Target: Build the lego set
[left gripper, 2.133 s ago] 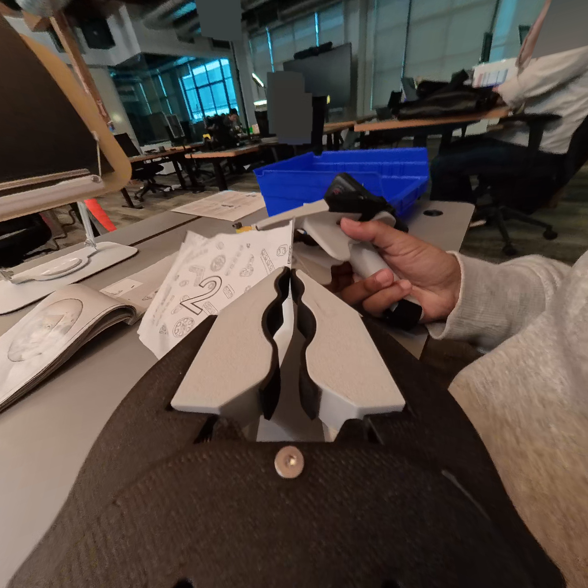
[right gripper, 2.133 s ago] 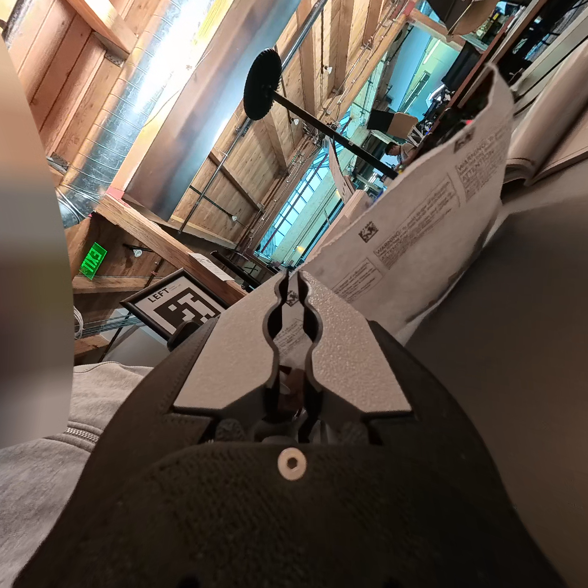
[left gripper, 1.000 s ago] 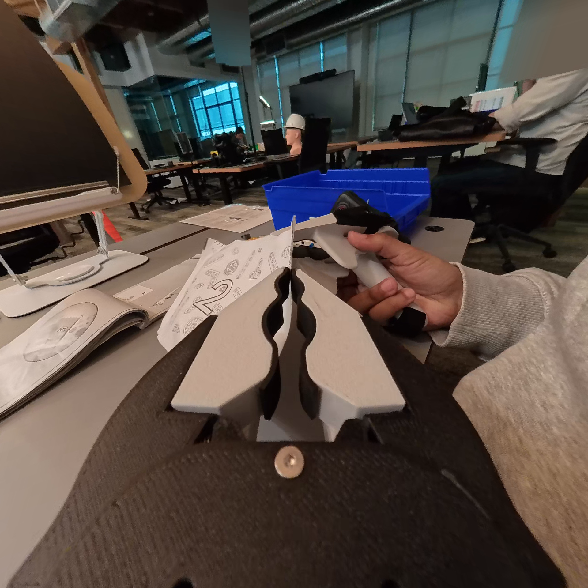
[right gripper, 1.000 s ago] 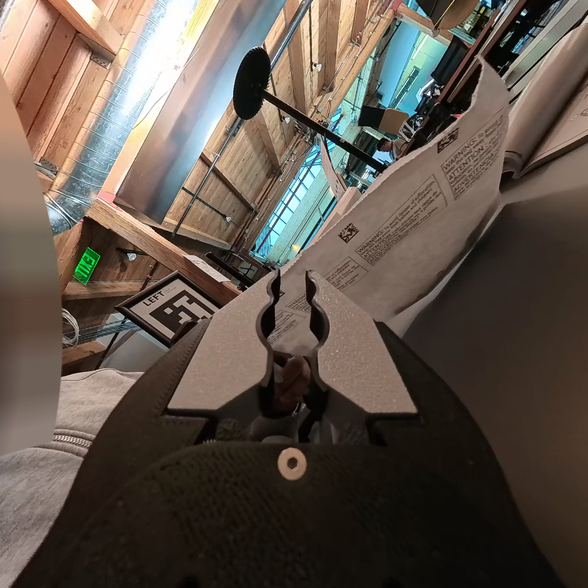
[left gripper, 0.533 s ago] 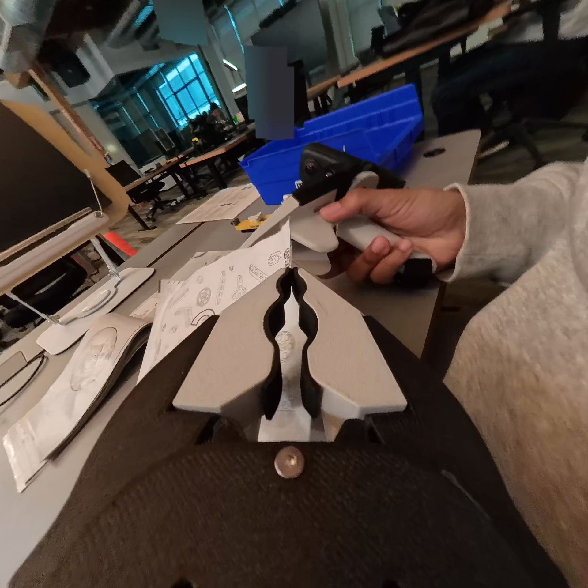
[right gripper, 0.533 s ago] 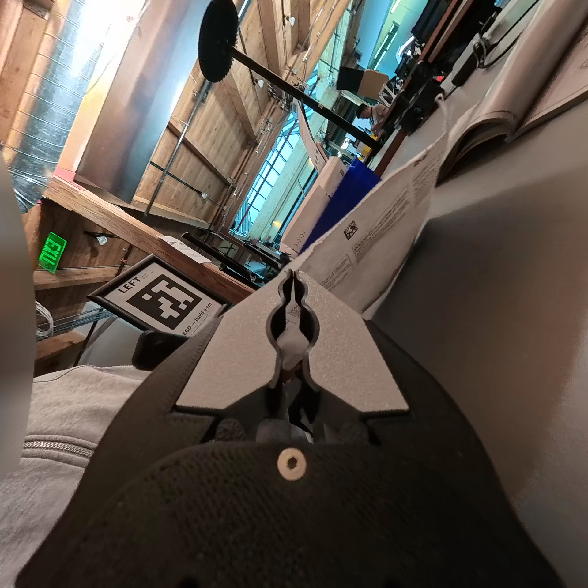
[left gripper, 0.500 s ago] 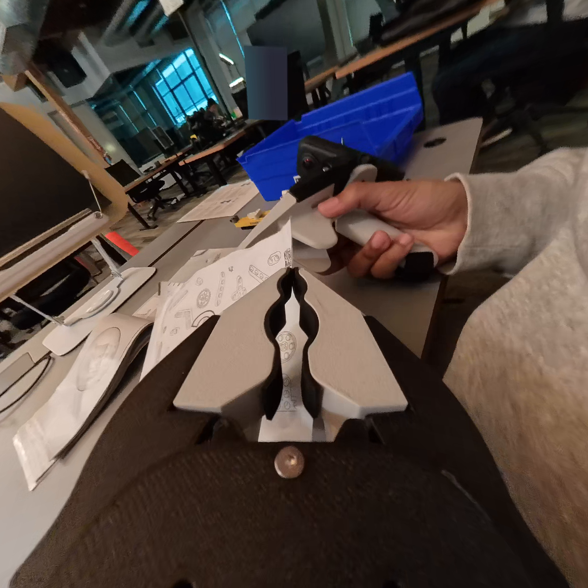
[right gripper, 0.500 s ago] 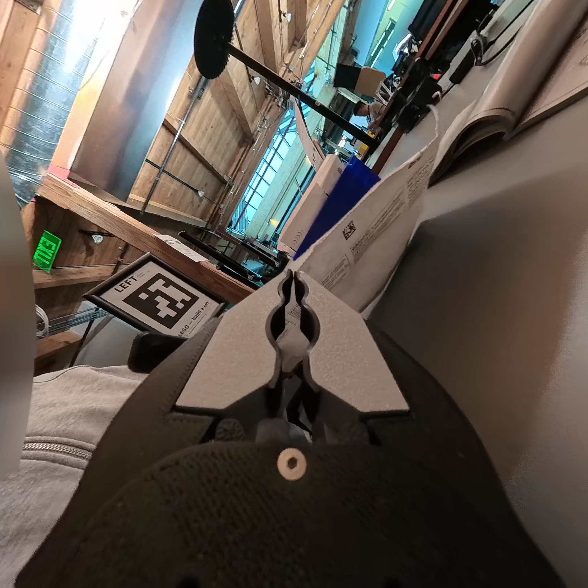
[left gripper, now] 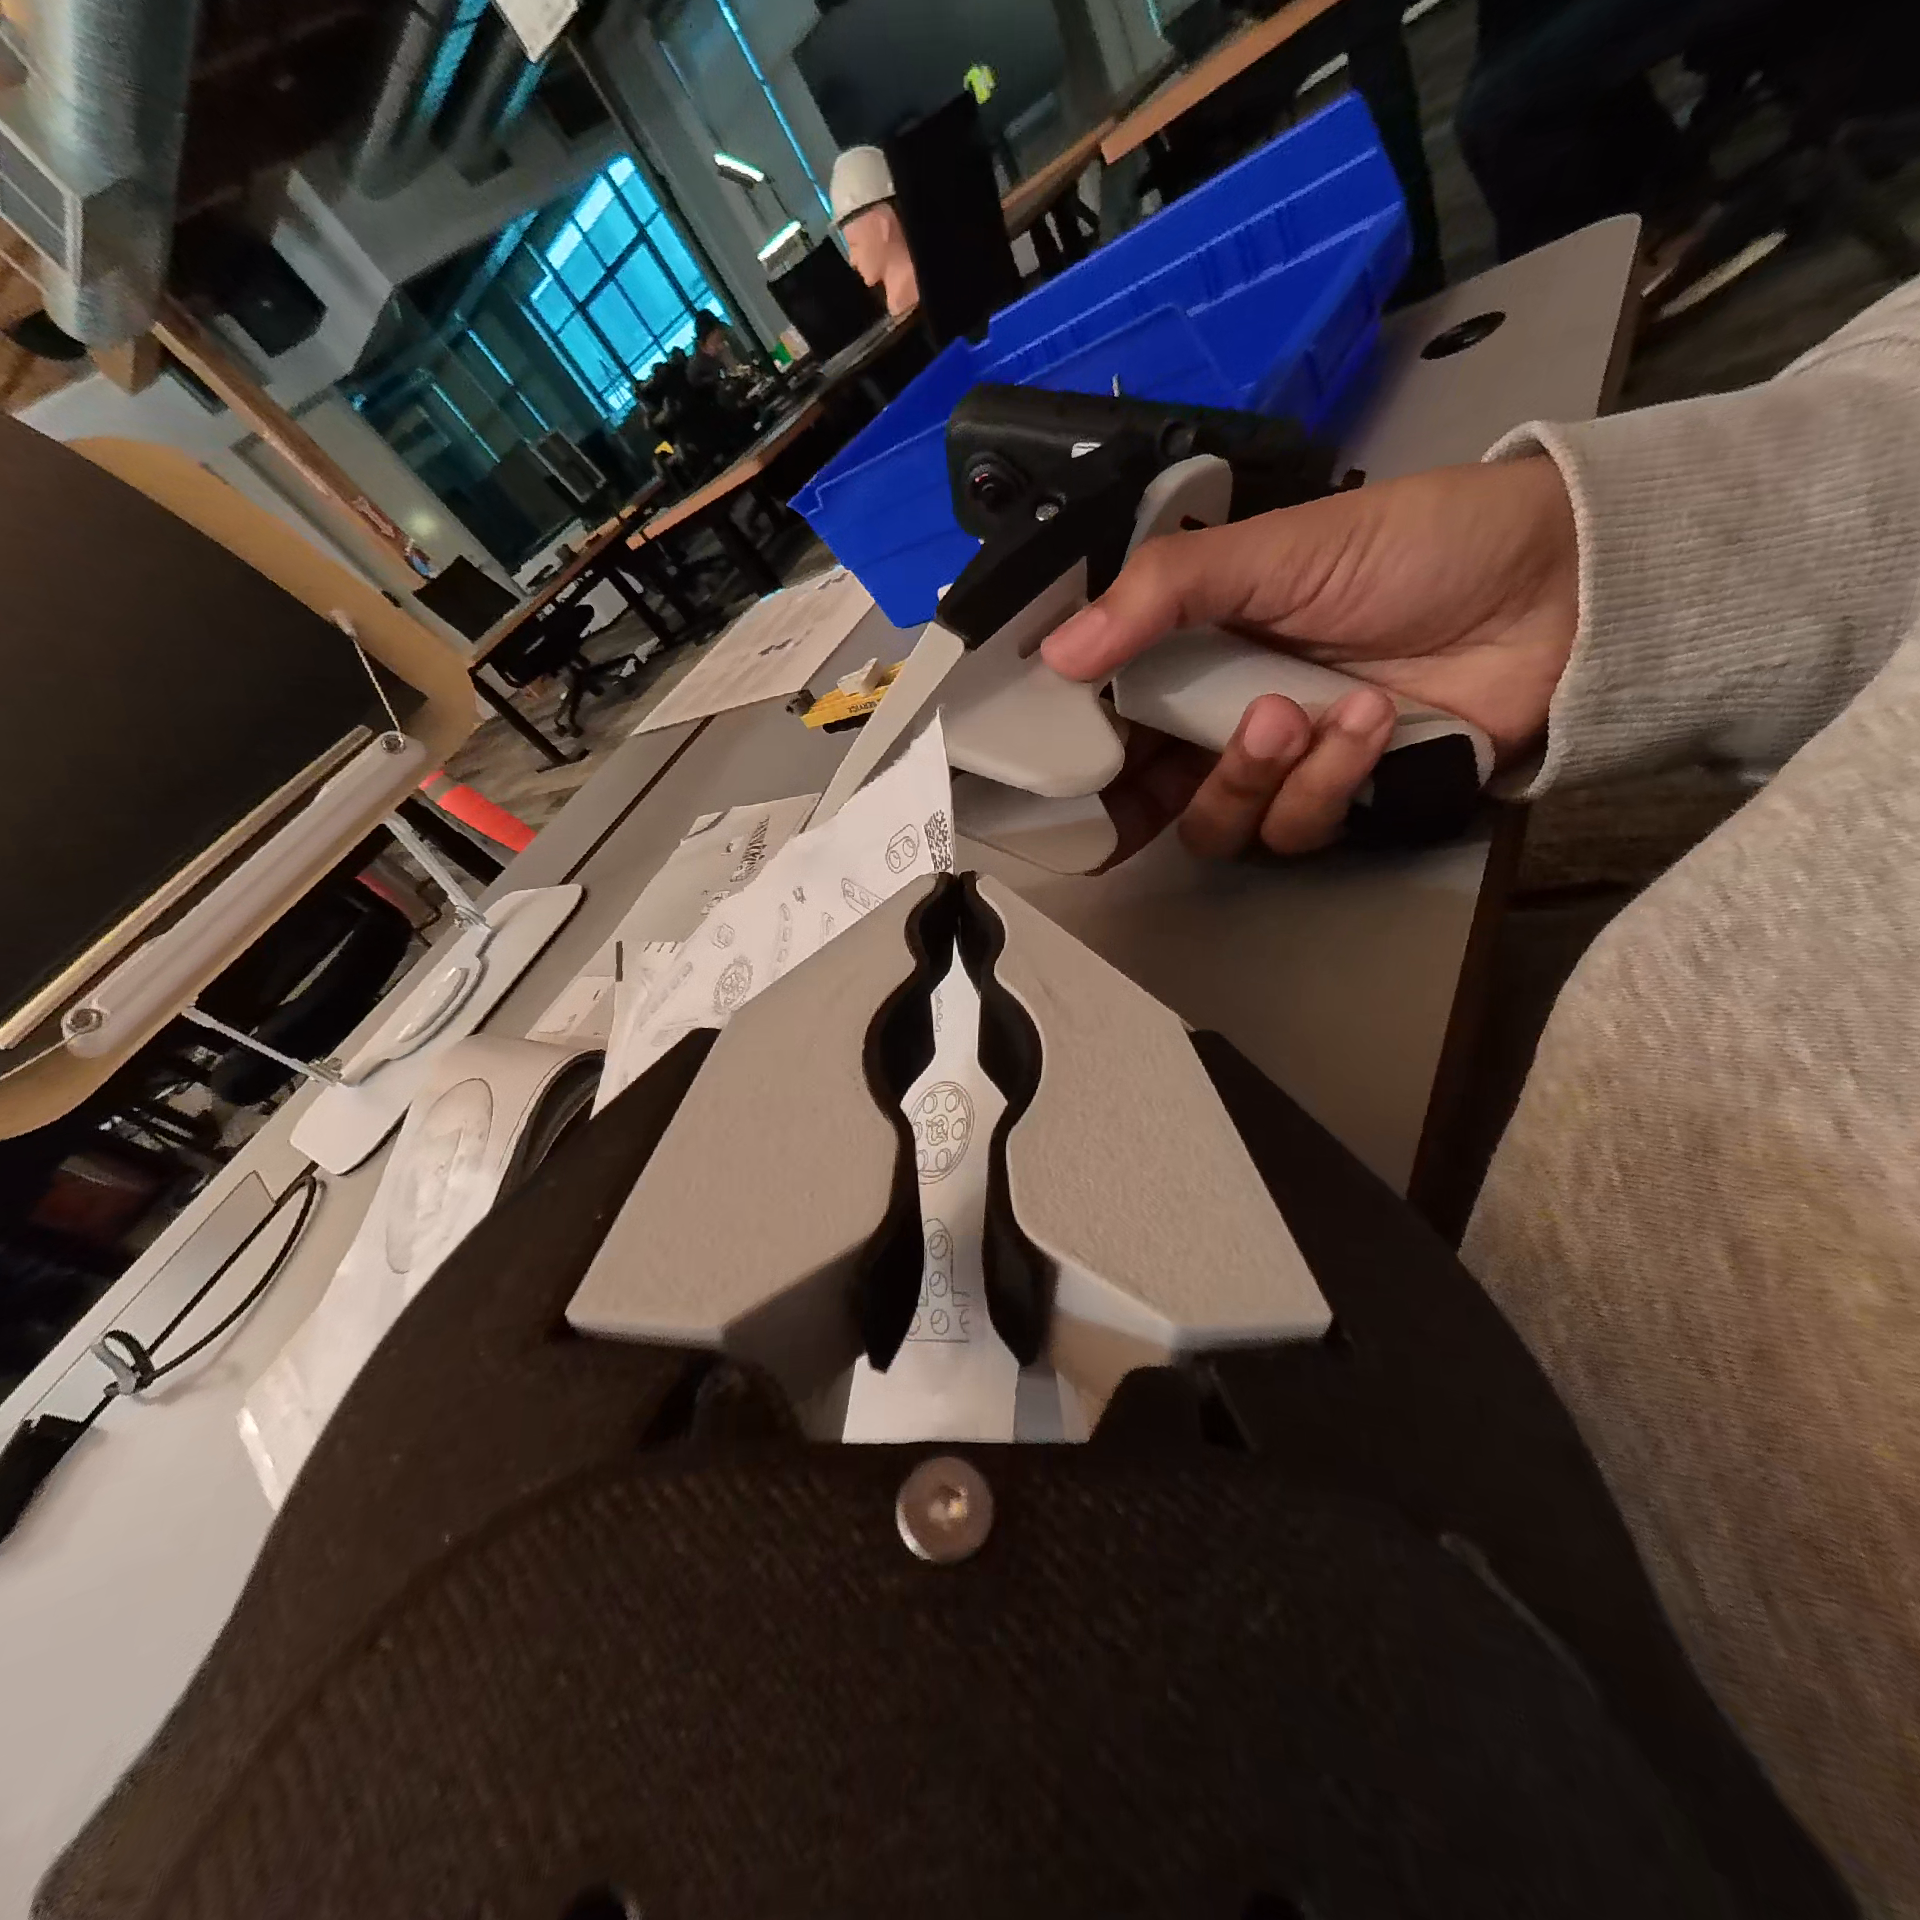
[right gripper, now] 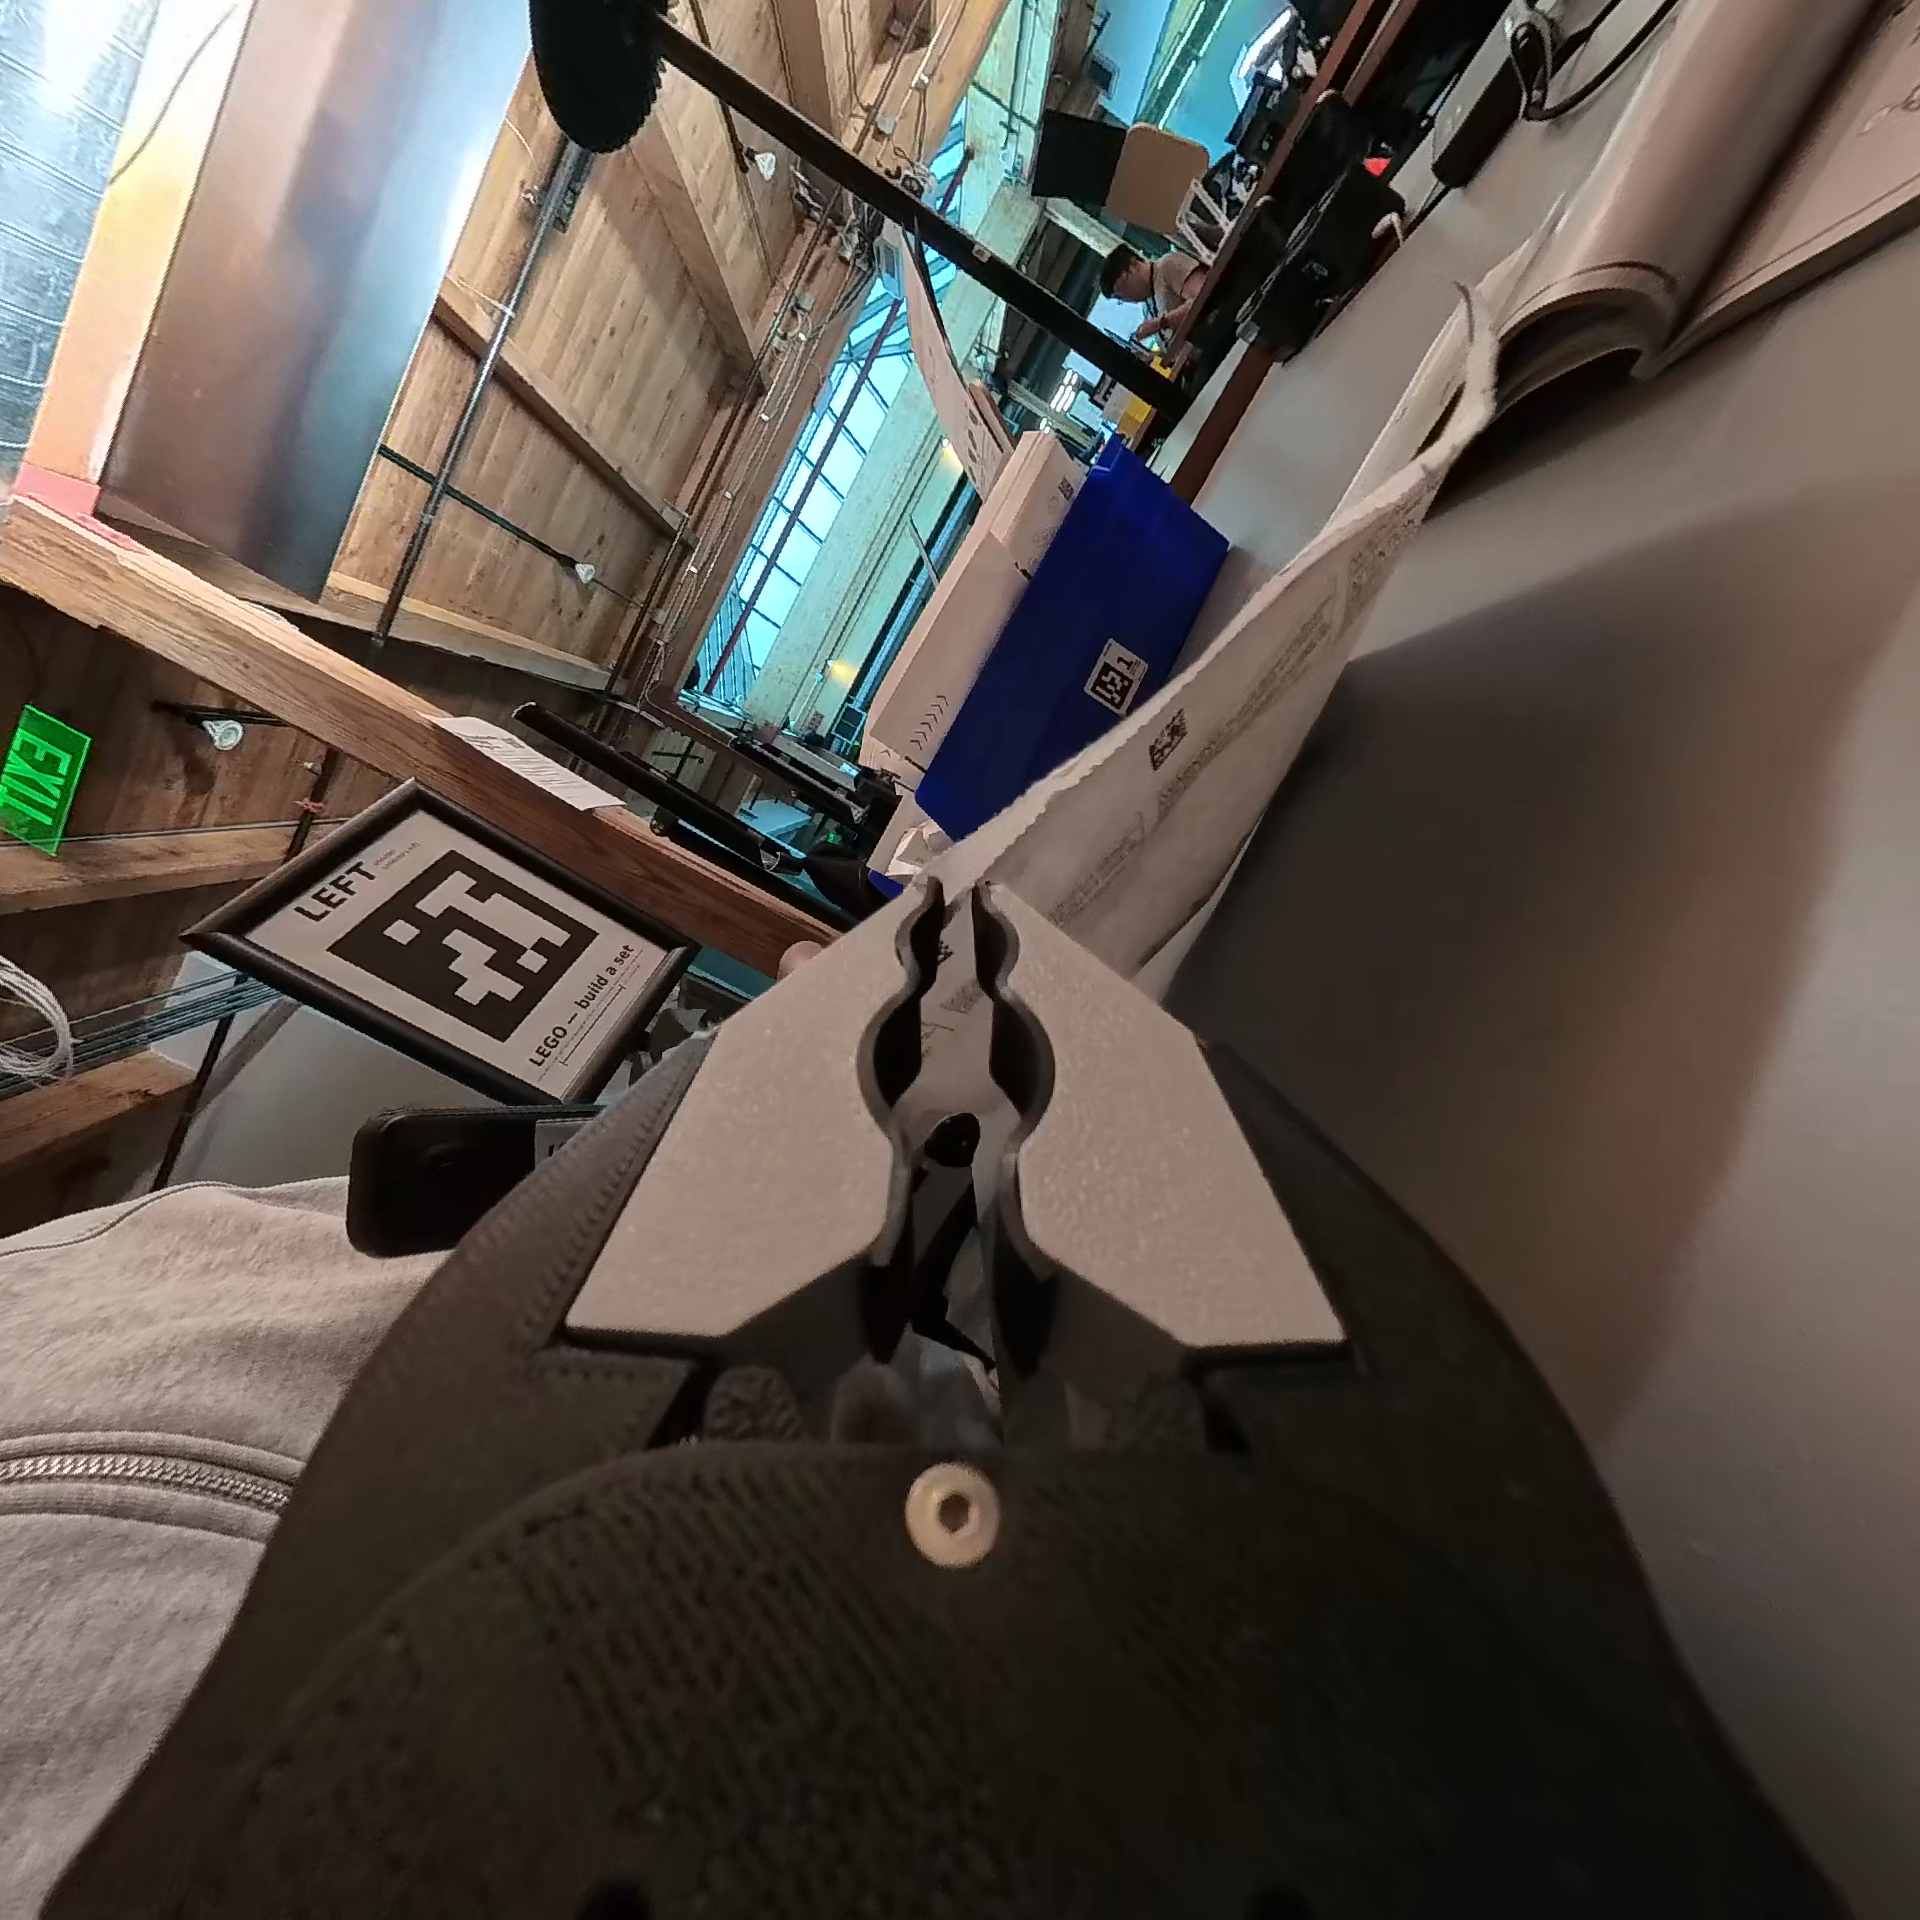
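A white paper bag printed with drawings of parts is held between both grippers just above the grey table. My left gripper is shut on one side of the bag; the paper runs between its fingers. My right gripper is shut on the bag's other edge. In the left wrist view the right gripper is held by a hand, and its tips pinch the bag's top corner. What is in the bag is hidden.
An open instruction booklet lies on the table to the left; it also shows in the right wrist view. A blue bin stands at the back. A small yellow piece lies before it. A monitor stand's base is at left. The left gripper's tips are roughly 7 centimetres from the right gripper's.
The right gripper opened a little about a second ago and has shut again on the bag's edge. Both grippers have tilted, and the bag now hangs lower and flatter toward the table.
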`<state>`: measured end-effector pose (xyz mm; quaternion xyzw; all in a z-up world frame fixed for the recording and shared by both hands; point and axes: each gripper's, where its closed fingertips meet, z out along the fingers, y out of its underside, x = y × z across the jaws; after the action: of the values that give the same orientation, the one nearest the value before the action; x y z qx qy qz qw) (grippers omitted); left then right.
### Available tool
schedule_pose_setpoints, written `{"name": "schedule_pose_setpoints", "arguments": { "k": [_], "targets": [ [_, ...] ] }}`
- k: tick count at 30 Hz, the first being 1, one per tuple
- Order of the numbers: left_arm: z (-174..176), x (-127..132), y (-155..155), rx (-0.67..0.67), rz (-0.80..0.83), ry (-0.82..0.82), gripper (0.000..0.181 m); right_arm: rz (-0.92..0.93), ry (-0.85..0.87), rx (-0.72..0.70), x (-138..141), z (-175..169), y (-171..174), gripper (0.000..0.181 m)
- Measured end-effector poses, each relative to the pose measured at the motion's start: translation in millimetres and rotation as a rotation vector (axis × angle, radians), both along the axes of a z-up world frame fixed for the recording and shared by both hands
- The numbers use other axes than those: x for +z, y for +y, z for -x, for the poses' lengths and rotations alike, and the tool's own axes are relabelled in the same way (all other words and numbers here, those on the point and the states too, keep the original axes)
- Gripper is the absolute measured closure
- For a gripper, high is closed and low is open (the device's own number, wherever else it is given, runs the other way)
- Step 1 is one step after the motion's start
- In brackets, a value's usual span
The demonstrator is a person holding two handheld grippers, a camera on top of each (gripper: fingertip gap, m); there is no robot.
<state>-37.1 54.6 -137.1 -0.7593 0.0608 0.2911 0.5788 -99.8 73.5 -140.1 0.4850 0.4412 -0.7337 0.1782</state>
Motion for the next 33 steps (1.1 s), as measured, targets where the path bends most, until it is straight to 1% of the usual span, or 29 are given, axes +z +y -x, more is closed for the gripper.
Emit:
{"name": "schedule_pose_setpoints", "arguments": {
  "k": [2, 5, 8, 10, 12, 14, 16, 17, 19, 20, 21, 22, 23, 25, 27, 30, 31, 32, 33],
  "targets": [
    [-1.3, -3.5, 0.9, -0.008, 0.016, -0.002, 0.181, -0.012, -0.002, 0.007, -1.1, -0.7, -1.8, 0.179],
    [-0.4, -9.9, 1.2, -0.008, 0.049, -0.030, 0.181, -0.021, 0.028, -0.023, 2.3, -0.2, 0.7, 0.181],
    [-0.7, -8.1, -2.4, -0.035, 0.037, -0.158, 0.177, -0.041, 0.096, -0.073, 9.5, -0.8, 5.2, 0.181],
    [-2.9, 2.1, -8.0, -0.075, -0.009, -0.260, 0.170, -0.119, 0.146, -0.107, 10.6, -1.4, 7.5, 0.181],
    [-0.1, 21.0, -15.9, -0.093, -0.097, -0.367, 0.162, -0.233, 0.209, -0.137, 14.1, -3.1, 8.9, 0.181],
    [12.3, 43.8, -23.3, -0.057, -0.217, -0.504, 0.160, -0.315, 0.297, -0.145, 27.0, -9.6, 4.6, 0.181],
    [28.8, 57.9, -25.6, 0.018, -0.308, -0.661, 0.158, -0.408, 0.372, -0.145, 36.4, -16.6, -4.7, 0.181],
    [36.8, 60.1, -24.1, 0.058, -0.334, -0.748, 0.151, -0.465, 0.408, -0.150, 38.8, -19.5, -10.1, 0.181],
    [47.0, 58.6, -17.3, 0.116, -0.351, -0.885, 0.121, -0.586, 0.489, -0.162, 41.0, -25.1, -21.4, 0.181],
    [50.8, 53.8, -13.6, 0.142, -0.325, -0.911, 0.110, -0.651, 0.528, -0.175, 41.2, -27.2, -26.0, 0.181],
    [54.1, 48.3, -10.5, 0.167, -0.293, -0.905, 0.105, -0.714, 0.568, -0.188, 41.6, -29.3, -29.9, 0.181],
    [57.8, 42.6, -8.6, 0.199, -0.264, -0.893, 0.103, -0.772, 0.609, -0.200, 42.0, -31.7, -33.2, 0.181],
    [57.5, 39.0, -5.8, 0.204, -0.238, -0.892, 0.102, -0.828, 0.644, -0.212, 42.4, -33.6, -35.5, 0.181],
    [55.7, 36.2, -2.4, 0.201, -0.214, -0.911, 0.105, -0.927, 0.705, -0.236, 43.2, -36.3, -37.5, 0.181],
    [57.5, 36.6, -4.9, 0.219, -0.208, -0.909, 0.122, -0.994, 0.731, -0.280, 44.5, -35.4, -33.4, 0.181],
    [54.4, 39.2, -10.1, 0.206, -0.197, -0.895, 0.143, -0.965, 0.700, -0.285, 43.3, -34.0, -30.4, 0.181],
    [54.4, 39.6, -12.2, 0.211, -0.196, -0.887, 0.147, -0.941, 0.682, -0.284, 42.9, -33.3, -29.6, 0.181],
    [56.4, 39.6, -15.7, 0.231, -0.194, -0.868, 0.163, -0.926, 0.667, -0.287, 42.6, -32.4, -28.1, 0.181],
    [58.2, 40.8, -19.3, 0.242, -0.196, -0.837, 0.170, -0.923, 0.659, -0.298, 42.8, -31.2, -25.6, 0.181]
  ]
}}
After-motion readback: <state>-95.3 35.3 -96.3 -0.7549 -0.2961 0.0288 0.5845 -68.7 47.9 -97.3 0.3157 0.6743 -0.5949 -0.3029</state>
